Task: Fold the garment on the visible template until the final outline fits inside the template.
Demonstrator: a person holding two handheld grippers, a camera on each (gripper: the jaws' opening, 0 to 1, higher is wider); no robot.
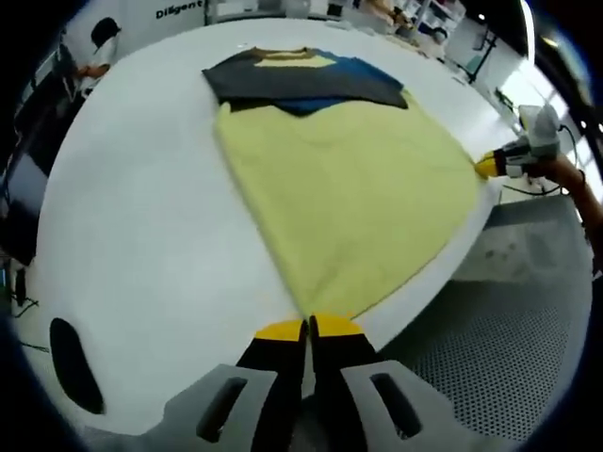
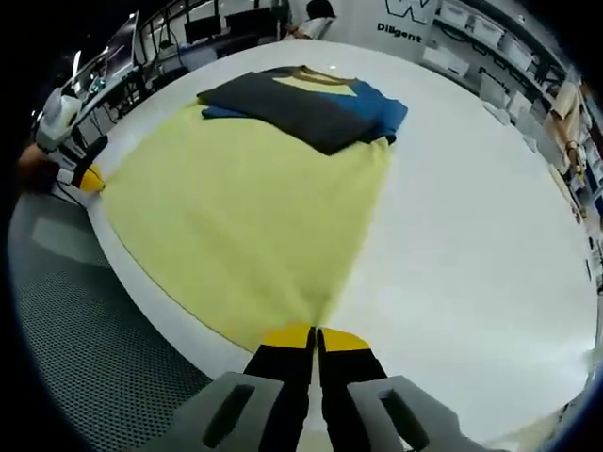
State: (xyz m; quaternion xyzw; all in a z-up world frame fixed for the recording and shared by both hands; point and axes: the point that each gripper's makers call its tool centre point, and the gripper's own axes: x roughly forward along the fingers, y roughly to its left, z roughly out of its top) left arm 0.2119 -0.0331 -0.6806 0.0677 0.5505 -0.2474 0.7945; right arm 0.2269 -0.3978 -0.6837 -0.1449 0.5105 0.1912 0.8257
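Note:
A garment lies flat on the white table (image 1: 151,235), its yellow body (image 1: 349,198) spread toward me. Its dark grey (image 1: 283,80) and blue (image 1: 363,73) sleeves are folded across the far end. In the left gripper view my left gripper (image 1: 308,327) is shut on the yellow hem corner at the near table edge. My right gripper (image 1: 492,166) holds the other hem corner at the right edge. In the right gripper view the right gripper (image 2: 316,335) is shut on the yellow hem (image 2: 245,217), with the dark sleeve (image 2: 292,104) beyond. The left gripper (image 2: 89,179) is at the hem's left corner.
The white table (image 2: 471,245) has a rounded near edge, and a grey perforated floor (image 1: 490,330) (image 2: 85,330) lies below it. Desks and shelves stand beyond the far side. A person (image 1: 99,47) sits at the far left, and another person (image 2: 316,14) is behind the table.

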